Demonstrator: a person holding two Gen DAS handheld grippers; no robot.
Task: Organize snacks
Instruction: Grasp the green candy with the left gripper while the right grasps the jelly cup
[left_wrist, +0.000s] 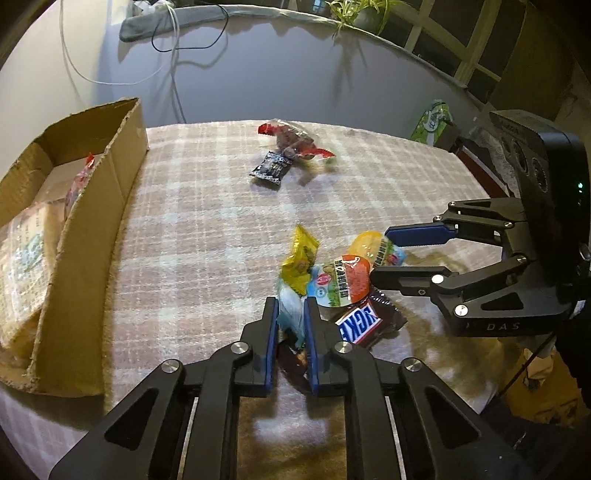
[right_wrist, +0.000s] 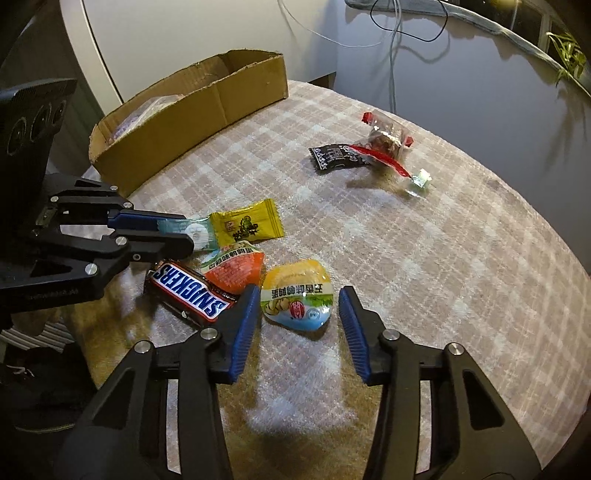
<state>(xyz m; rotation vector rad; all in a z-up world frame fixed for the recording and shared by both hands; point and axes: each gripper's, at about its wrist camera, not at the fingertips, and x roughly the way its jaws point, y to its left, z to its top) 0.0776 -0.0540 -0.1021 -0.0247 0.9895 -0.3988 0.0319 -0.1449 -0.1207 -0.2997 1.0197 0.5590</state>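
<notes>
A: Snacks, left wrist view. Item one: pale blue-and-white wrapped sweet (left_wrist: 290, 310), clenched between the blue pads of the left gripper (left_wrist: 290, 314). Label unreadable.

B: Neighbours?

A: Yellow foil sachet (left_wrist: 300, 263) touching it beyond the tips; orange-topped sealed jelly cup (left_wrist: 341, 282) just right, Chinese print; brown Snickers bar (left_wrist: 364, 320) under the cup, letters "CKE" showing. Yellow-topped sealed jelly cup (left_wrist: 373, 245) sits between the parted fingers of the right gripper (left_wrist: 378, 256). Further off, a black sachet (left_wrist: 269, 170) touching a clear red-ended packet (left_wrist: 293, 142). Brown cardboard box (left_wrist: 92, 229) at left on the checked pink-and-white tablecloth (left_wrist: 192, 206), bagged goods inside.

B: Right wrist view?

A: Right gripper (right_wrist: 300, 301) released, fingers either side of the yellow-topped cup (right_wrist: 297, 299), not pressing it. Bar (right_wrist: 190, 290) reads "SNICKERS" in full, just left. Orange-topped cup (right_wrist: 236, 269) overlaps it. Left gripper (right_wrist: 186, 236) grasps the pale blue sweet (right_wrist: 197, 230), beside the yellow sachet (right_wrist: 249, 225). Black sachet (right_wrist: 334, 157) and clear packet (right_wrist: 386, 140) well apart; box (right_wrist: 192, 122) behind.
</notes>
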